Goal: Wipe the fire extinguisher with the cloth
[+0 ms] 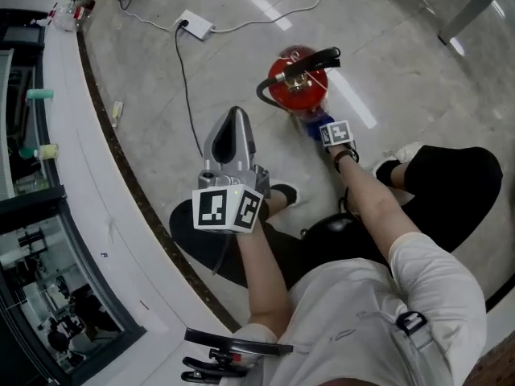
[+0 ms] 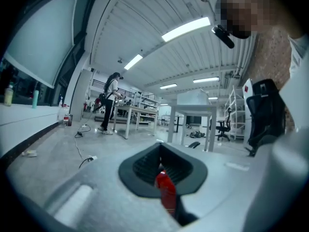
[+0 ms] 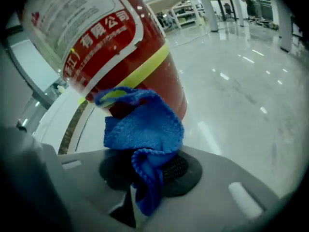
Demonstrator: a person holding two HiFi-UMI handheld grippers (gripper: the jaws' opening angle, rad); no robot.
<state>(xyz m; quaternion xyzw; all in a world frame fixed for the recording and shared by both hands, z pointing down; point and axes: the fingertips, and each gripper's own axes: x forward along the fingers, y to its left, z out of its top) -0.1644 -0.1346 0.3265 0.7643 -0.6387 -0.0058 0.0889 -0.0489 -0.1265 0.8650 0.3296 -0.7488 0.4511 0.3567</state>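
Right gripper (image 3: 145, 178): jaws clamped on one fold of the blue terry cloth (image 3: 145, 127). The bunched remainder of the cloth is pressed to the lower body of the red cylindrical fire extinguisher (image 3: 123, 47), just below its yellow band (image 3: 145, 71). Left gripper (image 1: 236, 119): jaws together, empty, held up well apart from the cylinder. The extinguisher stands upright and unsupported on the glossy grey stone floor (image 1: 402, 63). Risks, as judged: sideways wiping pressure may slide or topple the unbraced cylinder on the smooth floor, and the narrow grip may let the cloth drag out of the jaws under friction.
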